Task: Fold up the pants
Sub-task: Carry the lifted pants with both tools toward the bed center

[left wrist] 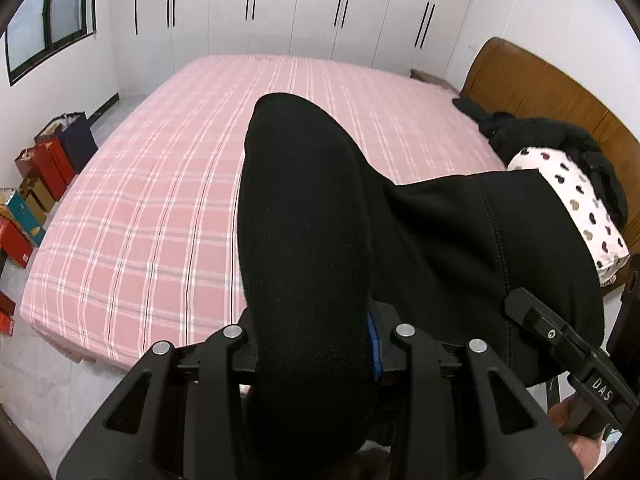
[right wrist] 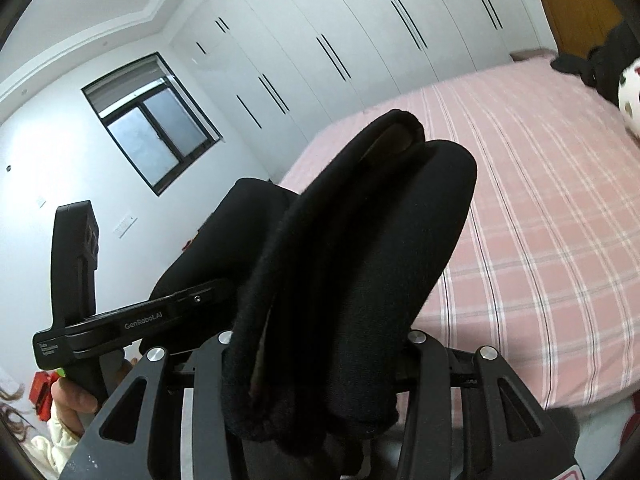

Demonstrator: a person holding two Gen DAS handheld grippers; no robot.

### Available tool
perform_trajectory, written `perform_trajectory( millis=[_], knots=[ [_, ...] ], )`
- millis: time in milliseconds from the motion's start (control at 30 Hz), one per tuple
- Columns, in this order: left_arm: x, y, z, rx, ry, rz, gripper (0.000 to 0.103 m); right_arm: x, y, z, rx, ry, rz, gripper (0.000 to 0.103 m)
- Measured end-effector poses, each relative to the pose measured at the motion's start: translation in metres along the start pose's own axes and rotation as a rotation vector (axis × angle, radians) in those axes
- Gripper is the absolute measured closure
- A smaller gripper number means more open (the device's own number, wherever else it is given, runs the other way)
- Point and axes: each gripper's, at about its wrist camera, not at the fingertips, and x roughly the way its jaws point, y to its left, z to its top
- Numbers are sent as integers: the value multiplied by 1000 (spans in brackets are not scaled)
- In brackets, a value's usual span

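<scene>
The black pants (left wrist: 308, 220) hang in the air above the near edge of the pink plaid bed (left wrist: 160, 184). My left gripper (left wrist: 316, 344) is shut on one bunched part of the pants, which hides its fingers. The fabric stretches right toward my right gripper (left wrist: 560, 332), seen at the frame's right. In the right wrist view my right gripper (right wrist: 320, 360) is shut on a thick bundle of the pants (right wrist: 360, 248), with folded edges showing. The left gripper (right wrist: 132, 324) shows at the left, clamped on the cloth.
A dark jacket (left wrist: 540, 136) and a white dotted pillow (left wrist: 576, 200) lie by the wooden headboard (left wrist: 560, 88). Coloured boxes (left wrist: 36, 192) stand on the floor left of the bed. White wardrobes (left wrist: 280, 8) line the far wall. A window (right wrist: 152, 120) is at left.
</scene>
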Motion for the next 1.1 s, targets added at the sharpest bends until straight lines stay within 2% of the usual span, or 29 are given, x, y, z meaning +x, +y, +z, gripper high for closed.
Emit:
perform_trajectory(
  millis=[333, 600, 833, 1100],
  knots=[
    [-21, 0, 39, 1, -111, -23, 69, -4, 11, 48, -53, -86, 33, 63],
    [-20, -2, 79, 7, -187, 1, 69, 10, 11, 94, -79, -146, 54, 63],
    [1, 1, 118, 14, -227, 15, 69, 39, 0, 131, -90, -168, 62, 63],
    [54, 6, 163, 19, -217, 39, 69, 92, -28, 166, -68, -155, 61, 63]
  ],
)
